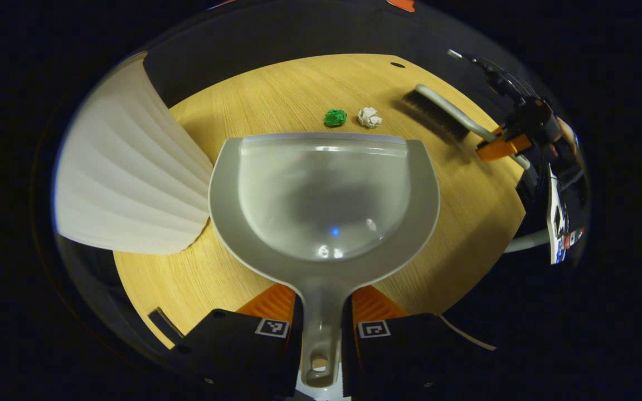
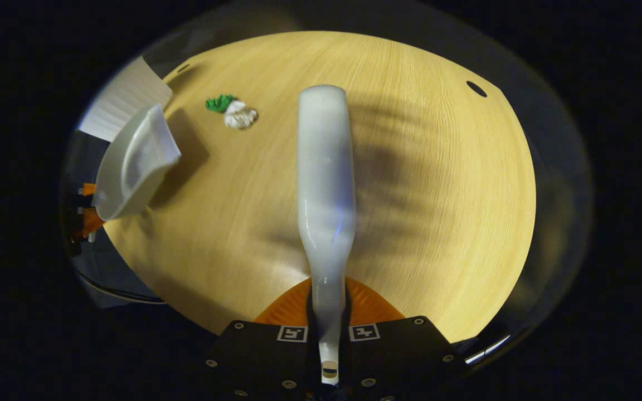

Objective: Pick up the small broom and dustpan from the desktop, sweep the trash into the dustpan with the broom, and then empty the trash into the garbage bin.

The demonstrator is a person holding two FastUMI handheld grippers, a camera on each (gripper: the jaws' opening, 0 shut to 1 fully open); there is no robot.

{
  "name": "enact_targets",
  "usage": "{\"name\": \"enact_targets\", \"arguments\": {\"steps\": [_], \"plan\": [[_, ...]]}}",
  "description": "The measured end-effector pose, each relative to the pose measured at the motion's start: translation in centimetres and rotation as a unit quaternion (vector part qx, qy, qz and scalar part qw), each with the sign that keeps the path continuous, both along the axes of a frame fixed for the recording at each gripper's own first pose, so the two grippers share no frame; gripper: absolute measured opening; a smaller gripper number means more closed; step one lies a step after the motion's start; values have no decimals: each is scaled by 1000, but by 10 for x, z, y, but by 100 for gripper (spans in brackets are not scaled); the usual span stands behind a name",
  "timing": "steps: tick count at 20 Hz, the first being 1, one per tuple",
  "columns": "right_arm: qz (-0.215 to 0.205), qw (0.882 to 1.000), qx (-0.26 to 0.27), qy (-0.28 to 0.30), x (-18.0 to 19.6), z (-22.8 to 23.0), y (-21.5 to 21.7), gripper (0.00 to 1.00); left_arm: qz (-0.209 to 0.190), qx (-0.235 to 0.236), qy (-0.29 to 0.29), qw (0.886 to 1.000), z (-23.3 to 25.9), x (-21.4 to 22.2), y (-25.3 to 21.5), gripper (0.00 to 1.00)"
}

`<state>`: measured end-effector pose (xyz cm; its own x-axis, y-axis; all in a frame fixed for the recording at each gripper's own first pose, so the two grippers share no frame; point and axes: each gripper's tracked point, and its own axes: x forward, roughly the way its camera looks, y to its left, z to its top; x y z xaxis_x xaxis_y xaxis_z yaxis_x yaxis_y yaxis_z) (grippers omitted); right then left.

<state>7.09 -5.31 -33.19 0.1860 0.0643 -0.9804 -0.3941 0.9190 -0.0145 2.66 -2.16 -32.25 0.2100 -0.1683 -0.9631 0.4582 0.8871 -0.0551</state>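
Surface: round light-wood desktop, lit against a dark booth, is seen under both tools.
Left gripper: left gripper is closed on the narrow handle of the grey plastic dustpan, both fingers pressed to its sides; the pan is held just above the wood, mouth pointed away.
Right gripper: right gripper is clamped on the thin end of the small broom's white plastic handle, which is carried above the desktop; in the left gripper view its dark bristles are seen hanging over the wood.
Trash: green crumpled paper scrap and white crumpled paper scrap are lying side by side just beyond the dustpan lip, between pan and brush.
Bin: white pleated garbage bin is found at the desk's edge, beside the dustpan.
Handling: both tools are judged light and rigid, best gripped at the handle ends as now; the scraps are judged very light and easily flicked away, so slow strokes are advised.
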Motion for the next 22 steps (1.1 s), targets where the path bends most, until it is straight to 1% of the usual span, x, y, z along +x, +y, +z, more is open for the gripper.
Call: {"name": "enact_targets", "arguments": {"steps": [1, 3, 4, 6, 7, 10, 12, 15, 19, 22], "plan": [[11, 1000, -3, -10, 8, 10, 1, 12, -19, 2, -1, 1000, -2, 0, 1, 31], [38, 998, -36, -27, 31, 16, -1, 11, -64, 2, -3, 998, -5, 6, 5, 31], [49, 997, -54, -34, 44, 17, -1, 11, -88, 5, -3, 996, -6, 12, 5, 31], [60, 995, -65, -35, 68, 10, 9, 12, -124, 12, 0, 992, -11, 19, 7, 31], [64, 995, -72, -32, 78, 3, 14, 11, -133, 14, 5, 991, -15, 21, 7, 31], [87, 990, -112, -22, 104, -20, 25, 11, -135, 19, 24, 990, -27, 30, 4, 31], [100, 990, -96, -6, 102, -35, 47, 11, -139, 24, 33, 989, -23, 31, -2, 31], [130, 985, -112, -10, 96, -36, 62, 12, -135, 12, 32, 990, -26, 29, 5, 31], [188, 979, -79, 17, 57, -33, 99, 11, -141, 15, 33, 989, -27, 27, 6, 31], [232, 970, -59, 42, 31, -27, 126, 11, -142, 16, 33, 989, -26, 28, 3, 31]]}}
